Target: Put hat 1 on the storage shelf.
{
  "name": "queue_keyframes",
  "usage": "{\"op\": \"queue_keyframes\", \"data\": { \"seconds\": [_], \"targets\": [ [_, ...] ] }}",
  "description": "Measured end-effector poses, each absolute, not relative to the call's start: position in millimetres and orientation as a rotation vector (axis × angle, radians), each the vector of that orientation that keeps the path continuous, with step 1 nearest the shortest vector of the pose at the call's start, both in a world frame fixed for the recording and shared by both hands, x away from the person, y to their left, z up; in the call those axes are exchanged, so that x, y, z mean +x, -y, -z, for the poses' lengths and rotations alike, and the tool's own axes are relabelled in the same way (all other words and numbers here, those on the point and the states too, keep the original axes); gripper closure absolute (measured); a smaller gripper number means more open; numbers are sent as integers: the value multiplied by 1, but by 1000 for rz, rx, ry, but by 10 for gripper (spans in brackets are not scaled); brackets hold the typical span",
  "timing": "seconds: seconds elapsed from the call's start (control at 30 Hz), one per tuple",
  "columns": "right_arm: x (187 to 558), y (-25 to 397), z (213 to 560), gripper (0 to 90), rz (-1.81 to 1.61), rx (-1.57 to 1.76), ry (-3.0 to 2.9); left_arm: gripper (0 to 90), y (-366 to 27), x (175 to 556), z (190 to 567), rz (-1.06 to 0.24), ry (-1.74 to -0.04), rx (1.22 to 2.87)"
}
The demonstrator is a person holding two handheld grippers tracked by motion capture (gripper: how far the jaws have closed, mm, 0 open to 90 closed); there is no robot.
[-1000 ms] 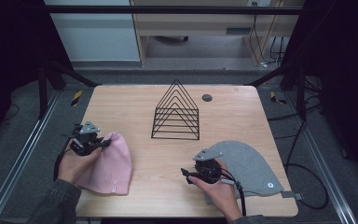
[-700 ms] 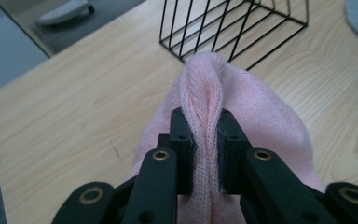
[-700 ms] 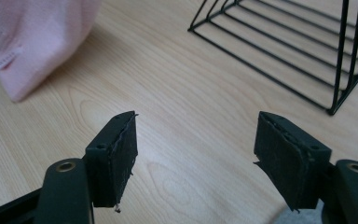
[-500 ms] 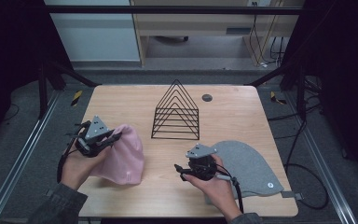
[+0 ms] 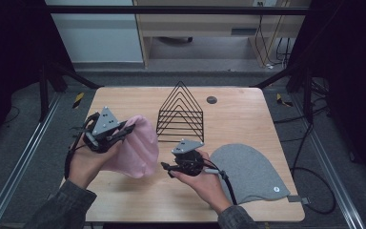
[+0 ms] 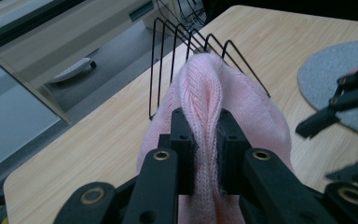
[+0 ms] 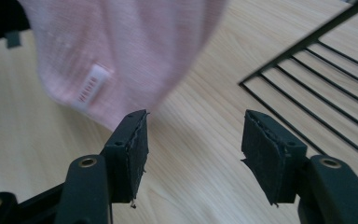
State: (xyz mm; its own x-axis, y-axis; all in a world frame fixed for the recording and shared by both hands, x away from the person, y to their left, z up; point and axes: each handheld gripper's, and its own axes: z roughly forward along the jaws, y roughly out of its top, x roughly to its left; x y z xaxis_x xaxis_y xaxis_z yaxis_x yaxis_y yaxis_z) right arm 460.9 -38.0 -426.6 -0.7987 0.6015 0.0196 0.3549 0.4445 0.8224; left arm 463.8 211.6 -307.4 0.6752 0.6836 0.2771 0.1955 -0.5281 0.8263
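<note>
Left gripper (image 5: 124, 130) jaws clamped on a fold of the pink knit beanie (image 5: 136, 148), which hangs lifted over the table's (image 5: 248, 114) left half, beside the black wire rack (image 5: 181, 112). Right gripper (image 5: 167, 167) jaws wide apart, empty, just beside the beanie's edge; grey beanie (image 5: 250, 171) flat behind it.

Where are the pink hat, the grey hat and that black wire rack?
pink hat (image 5: 138, 145), high view, on its hanging knit body.
grey hat (image 5: 250, 171), high view, on its flat middle.
black wire rack (image 5: 181, 113), high view, on its triangular wires.

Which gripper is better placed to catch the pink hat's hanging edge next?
Right. The right gripper is open with its jaws facing the pink hat; the left gripper is already clamped on it.
</note>
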Motion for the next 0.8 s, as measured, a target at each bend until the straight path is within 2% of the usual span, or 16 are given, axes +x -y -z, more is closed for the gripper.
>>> {"op": "queue_keyframes", "data": {
  "seconds": [0.33,0.4,0.43,0.47,0.5,0.57,0.6,0.8],
  "targets": [
    [462,23,432,443,-1324,827,-2465,795,-197,467,298,-711,-650,2049],
    [464,21,434,541,-1333,820,-2481,794,-194,467,298,-702,-648,2046],
    [464,21,434,541,-1333,820,-2481,794,-194,467,298,-702,-648,2046],
    [464,20,434,655,-1340,805,-2487,794,-193,468,298,-695,-649,2042],
    [464,20,434,655,-1340,805,-2487,794,-193,468,298,-685,-647,2044],
    [465,22,433,785,-1354,799,-2494,792,-193,468,298,-681,-649,2041],
    [465,23,432,818,-1361,798,-2493,791,-193,469,298,-677,-648,2040],
    [469,33,427,843,-1344,807,-2496,781,-199,473,297,-664,-660,2055]
  ]
}}
